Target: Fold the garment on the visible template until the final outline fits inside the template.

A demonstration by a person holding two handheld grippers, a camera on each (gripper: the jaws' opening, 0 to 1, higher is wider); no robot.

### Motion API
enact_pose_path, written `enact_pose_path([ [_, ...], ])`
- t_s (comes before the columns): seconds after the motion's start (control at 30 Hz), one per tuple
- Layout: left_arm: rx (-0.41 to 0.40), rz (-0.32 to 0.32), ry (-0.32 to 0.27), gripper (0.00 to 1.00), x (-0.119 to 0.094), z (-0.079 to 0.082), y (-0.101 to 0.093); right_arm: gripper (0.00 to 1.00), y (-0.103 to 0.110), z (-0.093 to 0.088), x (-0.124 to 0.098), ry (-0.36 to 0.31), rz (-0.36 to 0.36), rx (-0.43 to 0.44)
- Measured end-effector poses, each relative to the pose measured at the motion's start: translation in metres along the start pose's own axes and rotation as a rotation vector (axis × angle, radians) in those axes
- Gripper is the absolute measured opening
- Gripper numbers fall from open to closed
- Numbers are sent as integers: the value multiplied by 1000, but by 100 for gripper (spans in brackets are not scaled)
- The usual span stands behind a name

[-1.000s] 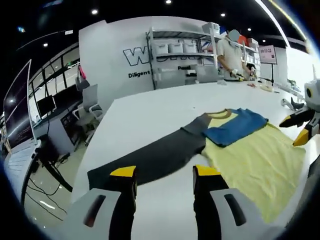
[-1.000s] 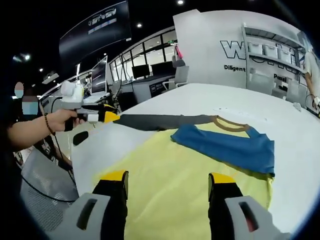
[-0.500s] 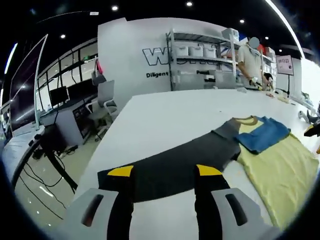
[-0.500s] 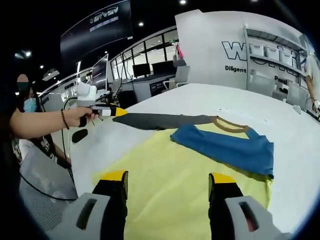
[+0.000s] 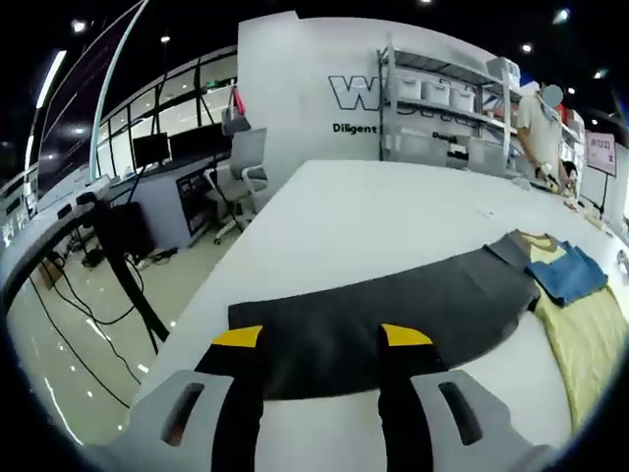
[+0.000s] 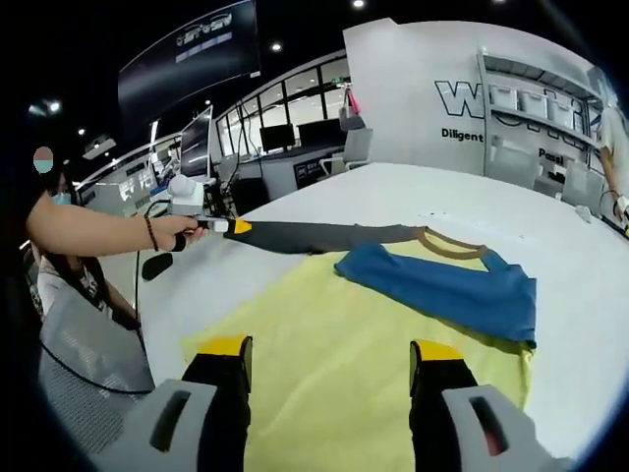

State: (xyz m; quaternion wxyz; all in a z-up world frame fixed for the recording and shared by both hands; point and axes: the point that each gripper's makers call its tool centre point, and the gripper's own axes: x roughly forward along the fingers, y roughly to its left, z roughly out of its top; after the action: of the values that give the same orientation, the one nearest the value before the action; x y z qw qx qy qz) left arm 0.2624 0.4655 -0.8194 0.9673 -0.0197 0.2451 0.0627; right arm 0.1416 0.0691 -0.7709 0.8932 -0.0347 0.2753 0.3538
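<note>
Left gripper view showed the left gripper (image 5: pixel 321 339) spread wide, the grey sleeve (image 5: pixel 393 315) lying just beyond its tips. The right gripper (image 6: pixel 329 354) hovered open above the garment (image 6: pixel 344 354). Closing short would miss the cuff.

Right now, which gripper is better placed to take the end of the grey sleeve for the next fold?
The left gripper: its open jaws sit right at the grey sleeve end. The right gripper hovers over the yellow body.

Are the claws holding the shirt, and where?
Nothing is held. The left claw is open over the end of the grey sleeve. The right claw is open above the yellow body.
</note>
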Motion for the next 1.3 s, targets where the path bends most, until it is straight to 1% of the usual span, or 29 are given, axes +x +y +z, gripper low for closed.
enact_pose_path([
  [0.07,11,-4,-1,39,1,0,0,62,0,0,-1,1,-1,2],
  [0.1,53,-4,2,37,3,-1,0,62,-1,0,-1,0,-3,2],
  [0.13,62,0,9,37,3,-3,0,62,-1,0,-1,1,-3,2],
  [0.2,58,2,16,37,3,-3,-3,62,-1,0,-1,0,-4,1],
  [0.3,55,26,34,36,5,-10,4,62,-1,1,-1,-1,-3,-1],
  [0.33,49,25,36,35,6,-11,5,62,0,1,-1,-2,-3,-2],
  [0.37,25,25,39,35,6,-12,6,62,0,1,-1,-1,-3,-2],
  [0.4,-10,19,22,34,5,-10,5,62,0,0,-2,0,-4,1],
  [0.43,-20,7,-11,34,5,-5,4,62,-1,0,-2,-1,-7,9],
  [0.5,17,29,13,31,5,-8,7,61,-1,0,-3,-4,-6,12],
  [0.53,50,53,40,31,6,-13,12,61,-2,-1,-3,-3,-8,13],
  [0.57,31,40,20,31,7,-10,10,62,-2,-1,-4,-1,-9,11],
  [0.63,-2,42,23,29,8,-11,12,62,-4,-1,-5,-4,-17,13],
  [0.73,12,47,12,26,8,-11,12,62,-5,-1,-6,-4,-16,14],
  [0.77,-11,34,5,25,8,-12,10,62,-5,-1,-6,-3,-17,11],
  [0.8,-28,39,2,25,8,-12,10,63,-6,-1,-6,-2,-22,11],
  [0.87,-18,41,7,24,9,-12,10,63,-7,-2,-7,-4,-30,15],
  [0.9,-13,42,10,23,9,-12,10,63,-8,-2,-7,-4,-34,16],
  [0.97,-9,25,6,19,9,-12,7,63,-8,-3,-8,-3,-34,20],
  [1.07,-7,16,-12,13,9,-12,3,63,-9,-3,-8,1,-35,16],
  [1.2,-27,5,-20,0,11,-11,-1,62,-9,-4,-8,5,-33,16],
  [1.3,-46,4,-16,0,11,-12,-1,62,-11,-4,-9,5,-35,19],
])
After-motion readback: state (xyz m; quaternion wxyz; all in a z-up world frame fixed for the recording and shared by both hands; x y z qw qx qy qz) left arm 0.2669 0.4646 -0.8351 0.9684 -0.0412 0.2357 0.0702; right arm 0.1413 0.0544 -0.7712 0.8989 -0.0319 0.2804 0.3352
